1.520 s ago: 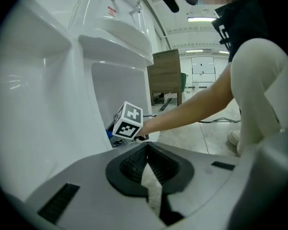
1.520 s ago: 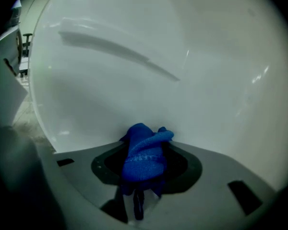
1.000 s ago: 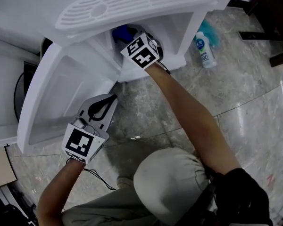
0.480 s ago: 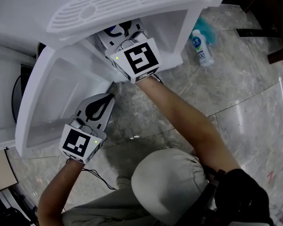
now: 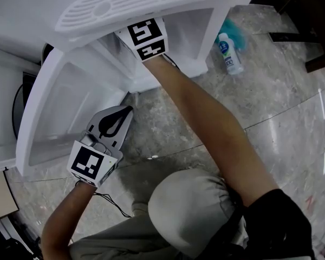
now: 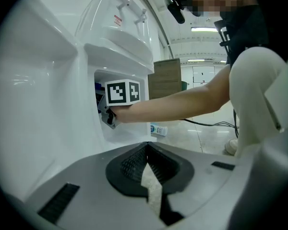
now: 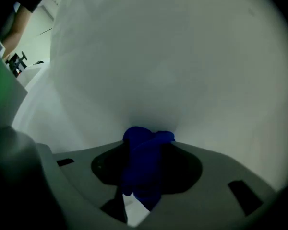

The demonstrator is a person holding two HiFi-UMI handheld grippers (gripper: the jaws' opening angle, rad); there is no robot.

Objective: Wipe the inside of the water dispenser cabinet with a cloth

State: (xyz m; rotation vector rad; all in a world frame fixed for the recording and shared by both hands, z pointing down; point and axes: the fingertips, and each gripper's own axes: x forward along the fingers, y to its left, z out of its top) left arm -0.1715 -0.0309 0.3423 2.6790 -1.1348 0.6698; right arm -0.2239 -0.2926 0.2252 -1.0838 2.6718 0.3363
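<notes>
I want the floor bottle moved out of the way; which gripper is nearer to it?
Right. The right gripper, holding the cloth, is in the cabinet, with the bottle just outside its side wall. The left gripper sits farther off, by the open door.

The head view is evenly bright and sharp, with pale sheen streaks on the polished stone floor point(image 5: 292, 91) at right. The left gripper view is bright, with a far ceiling strip light point(image 6: 204, 29) glaring and its edges bowed and vignetted black. The right gripper view is dim and soft: grey cabinet wall point(image 7: 182, 56), blue cloth point(image 7: 144, 162) in deep shadow.
</notes>
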